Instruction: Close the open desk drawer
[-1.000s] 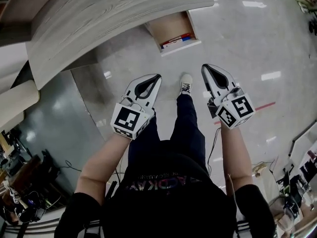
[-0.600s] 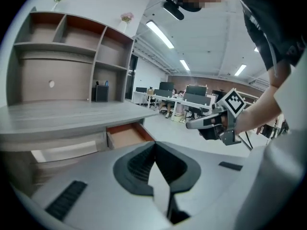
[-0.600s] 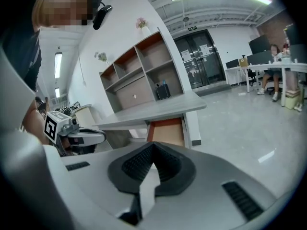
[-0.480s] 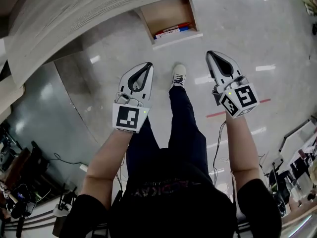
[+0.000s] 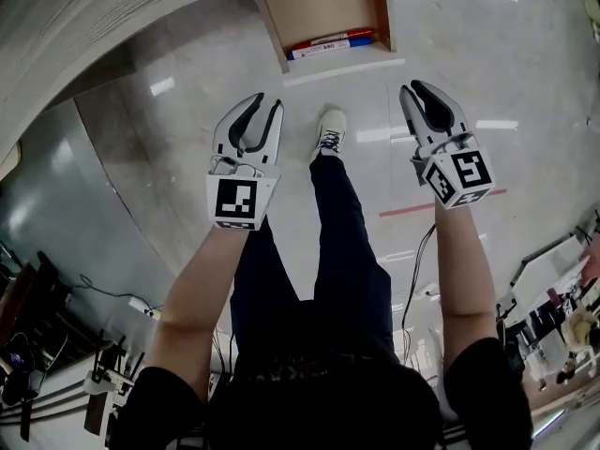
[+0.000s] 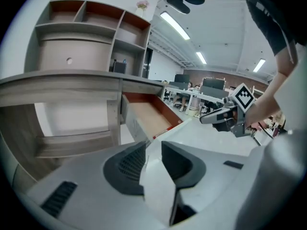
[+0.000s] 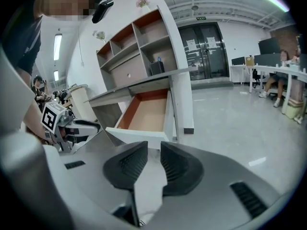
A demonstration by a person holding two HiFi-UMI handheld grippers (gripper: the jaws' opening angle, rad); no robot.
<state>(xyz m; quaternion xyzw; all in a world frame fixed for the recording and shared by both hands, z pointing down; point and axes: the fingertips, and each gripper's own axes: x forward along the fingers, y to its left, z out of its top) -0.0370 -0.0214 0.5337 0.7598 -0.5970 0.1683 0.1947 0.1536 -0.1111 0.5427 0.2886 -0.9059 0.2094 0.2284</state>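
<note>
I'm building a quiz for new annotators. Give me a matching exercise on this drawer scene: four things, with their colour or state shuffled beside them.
Things:
1 drawer
2 pens
3 shoe
4 floor stripe

Colour or state:
A white, laced
B pulled open, bare wooden bottom
C red and blue, lying in the drawer
D thin, red

Pairs: 1-B, 2-C, 3-A, 4-D

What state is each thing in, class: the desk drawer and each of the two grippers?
Desk drawer: pulled open, pens lying inside at its front.
Left gripper: jaws just opened, apart, nothing between them.
Right gripper: jaws just opened, apart, nothing between them.
</note>
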